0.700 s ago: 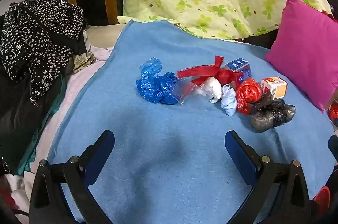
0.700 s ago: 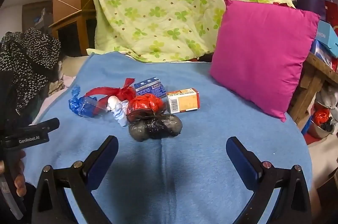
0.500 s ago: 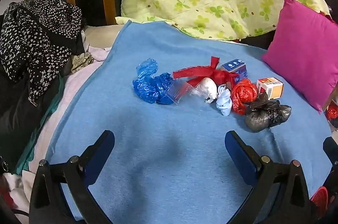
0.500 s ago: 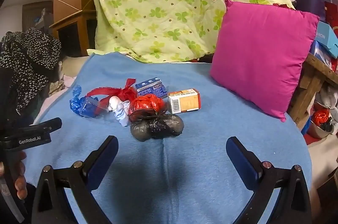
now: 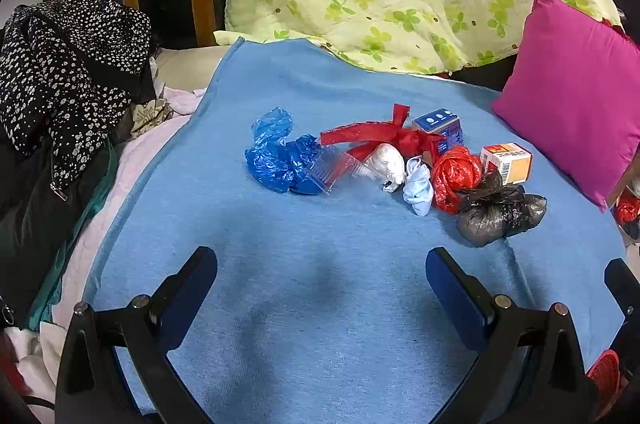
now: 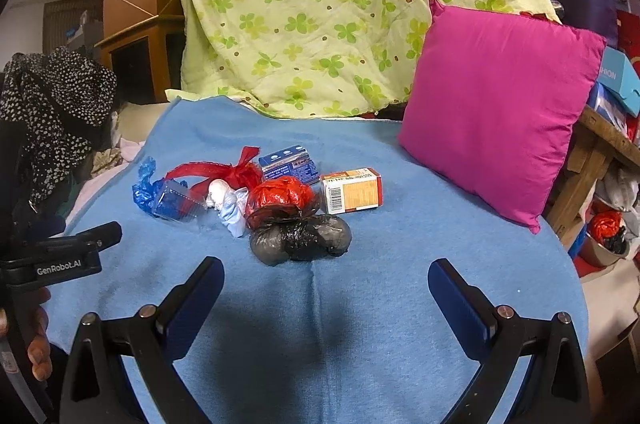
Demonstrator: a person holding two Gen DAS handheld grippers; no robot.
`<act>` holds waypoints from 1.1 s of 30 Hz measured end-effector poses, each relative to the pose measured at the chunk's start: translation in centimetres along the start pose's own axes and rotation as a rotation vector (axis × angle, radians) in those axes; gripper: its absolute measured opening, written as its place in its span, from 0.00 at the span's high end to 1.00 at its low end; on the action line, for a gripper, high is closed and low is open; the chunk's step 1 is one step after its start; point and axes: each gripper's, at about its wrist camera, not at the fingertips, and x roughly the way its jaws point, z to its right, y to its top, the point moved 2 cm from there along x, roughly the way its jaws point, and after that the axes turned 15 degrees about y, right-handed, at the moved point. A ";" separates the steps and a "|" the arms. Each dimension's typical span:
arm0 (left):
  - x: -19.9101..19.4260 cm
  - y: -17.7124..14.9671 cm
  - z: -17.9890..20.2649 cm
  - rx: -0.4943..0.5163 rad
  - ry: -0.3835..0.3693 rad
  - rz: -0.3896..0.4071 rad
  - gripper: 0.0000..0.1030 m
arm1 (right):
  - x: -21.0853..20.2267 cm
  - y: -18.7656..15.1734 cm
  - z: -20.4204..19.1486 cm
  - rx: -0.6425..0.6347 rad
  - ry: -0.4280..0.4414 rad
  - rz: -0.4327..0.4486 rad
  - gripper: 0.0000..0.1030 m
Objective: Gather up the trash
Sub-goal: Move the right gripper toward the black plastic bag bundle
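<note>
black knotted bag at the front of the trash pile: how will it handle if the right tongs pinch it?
The black knotted bag looks like thin, crinkled film over soft lumps, so it would probably squash rather than resist. Its glossy plastic may slip; the knot on top seems the surer hold. The rounded bulges might roll a bit on the blue blanket if nudged.

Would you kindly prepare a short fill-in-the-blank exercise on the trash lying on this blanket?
1. The trash lies on a ____ blanket.
2. The pillow leaning at the right is ____.
3. The piece nearest the right gripper is the ____ bag.
4. Both grippers' jaws stand ____.

Missing words: blue; pink; black; open
</note>
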 end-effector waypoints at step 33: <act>1.3 -0.7 -0.2 0.008 0.001 -0.039 0.00 | 0.9 -0.9 1.4 0.032 0.019 -0.035 0.00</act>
